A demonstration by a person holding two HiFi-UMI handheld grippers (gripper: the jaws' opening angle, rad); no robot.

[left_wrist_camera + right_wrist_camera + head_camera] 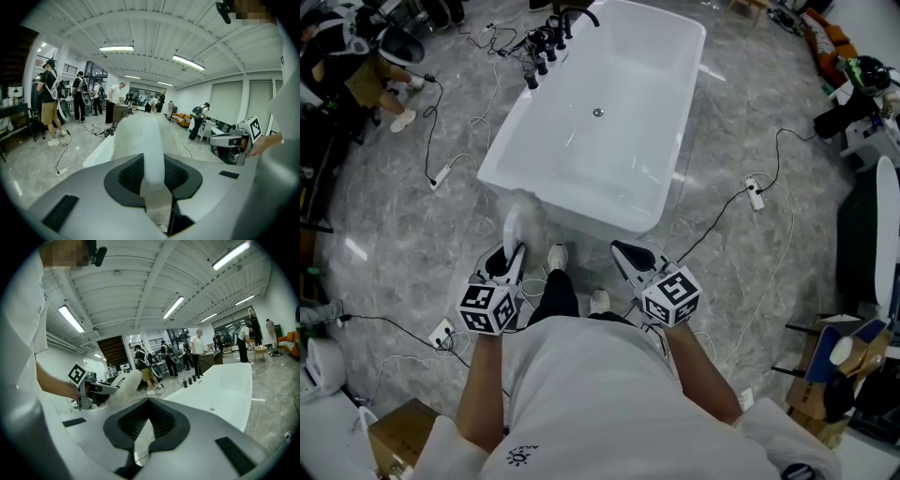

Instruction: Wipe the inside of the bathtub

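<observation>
The white bathtub stands on the grey floor ahead of me, with a drain in its bottom; it also shows in the right gripper view. My left gripper is shut on the flat handle of a fluffy white wiper, which points up toward the tub's near rim, outside the tub. In the left gripper view the wiper fills the space between the jaws of the left gripper. My right gripper hangs beside it, short of the tub. Its jaws are shut with nothing in them.
A black faucet and dark bottles sit at the tub's far end. Cables and power strips lie on the floor round the tub. My shoes stand near the rim. Boxes stand at the right, people in the background.
</observation>
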